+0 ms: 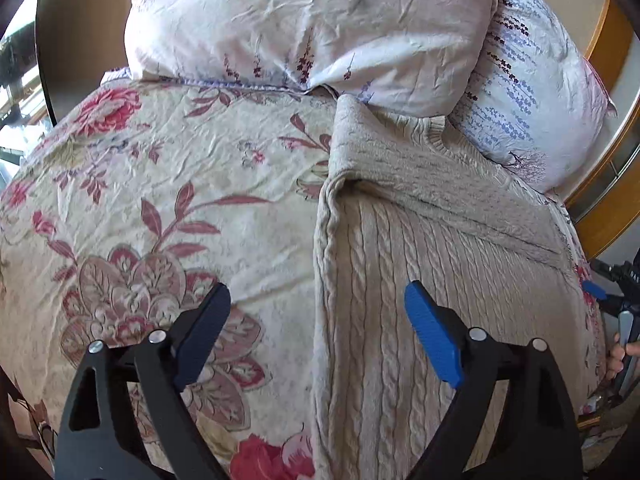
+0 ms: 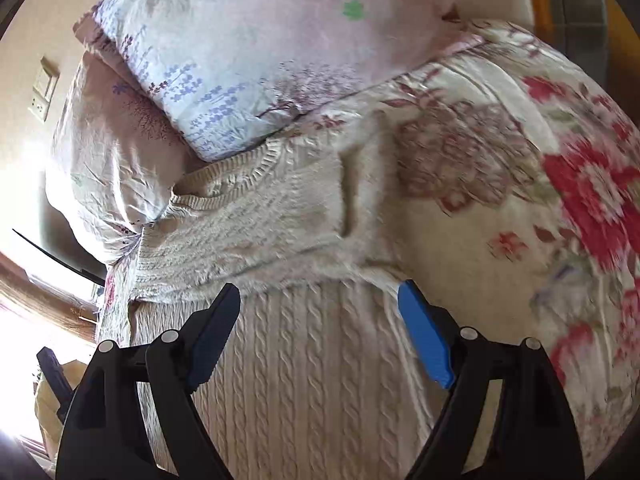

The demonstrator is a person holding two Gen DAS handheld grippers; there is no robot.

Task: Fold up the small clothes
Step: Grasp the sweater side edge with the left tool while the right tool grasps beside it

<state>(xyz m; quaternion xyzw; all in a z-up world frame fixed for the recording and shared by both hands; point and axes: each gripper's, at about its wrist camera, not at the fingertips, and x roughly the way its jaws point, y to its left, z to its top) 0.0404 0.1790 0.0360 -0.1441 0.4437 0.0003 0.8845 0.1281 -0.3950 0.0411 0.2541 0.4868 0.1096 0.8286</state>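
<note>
1. The floral bedspread (image 1: 168,184) covers the bed, and its left part lies bare in the left wrist view, with red and mauve flowers printed on cream cloth.
2. The left gripper (image 1: 318,320) hovers over the bedspread with its 2 fingers spread wide and nothing between them. Its left finger (image 1: 202,332) is above the flower print; its right finger (image 1: 434,336) is above the knit.
3. The cream cable-knit sweater (image 1: 420,240) lies flat on the right part of the bed, near its right edge. A sleeve is folded across the upper body, and the left side edge is turned in along a straight fold.
4. The ribbed collar (image 2: 240,176) points toward the head of the bed and lies just beside the 2 pillows (image 1: 312,28).
5. The right gripper (image 2: 320,332) hangs over the lower body of the sweater, fingers also wide apart and holding nothing. The left finger (image 2: 212,340) is over the cables; the right finger (image 2: 426,340) is at the sweater's edge, where the bedspread begins.
6. Whether either gripper touches the cloth, I cannot tell.
</note>
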